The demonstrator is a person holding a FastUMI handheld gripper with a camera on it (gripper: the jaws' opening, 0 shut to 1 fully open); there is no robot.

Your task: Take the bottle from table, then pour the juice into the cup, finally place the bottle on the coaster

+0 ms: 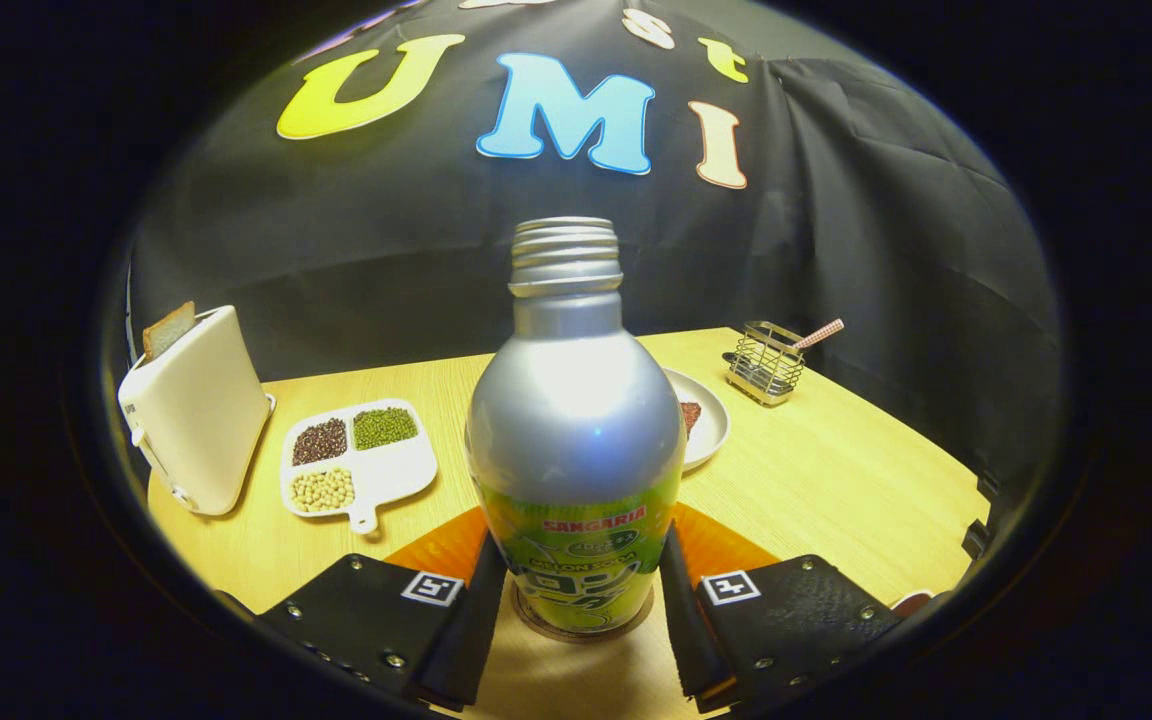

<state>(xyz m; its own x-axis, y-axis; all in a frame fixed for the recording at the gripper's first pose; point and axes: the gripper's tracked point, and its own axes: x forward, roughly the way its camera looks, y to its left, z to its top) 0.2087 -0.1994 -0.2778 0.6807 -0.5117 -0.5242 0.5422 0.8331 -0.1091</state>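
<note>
**Operator:** Largest first: the wooden table (836,470), then the white toaster (198,410) off beyond my left finger with a slice of bread in it. Dead ahead stands the bottle (576,420), silver, uncapped, upright.

**Observer:** And the gripper (576,600)?

**Operator:** My fingers (471,610) sit on either side of the bottle's lower label, pads touching or very nearly so. I can't tell whether both truly press. The base seems to rest on a round brown coaster (584,632), with something orange (436,550) just behind.

**Observer:** Risks?

**Operator:** No cap, so any tilt as I move could spill juice. A crooked release could drag the base off the coaster. Smaller things lie beyond: the divided bean tray (358,460), a white plate (704,425), a wire holder (764,362).
</note>
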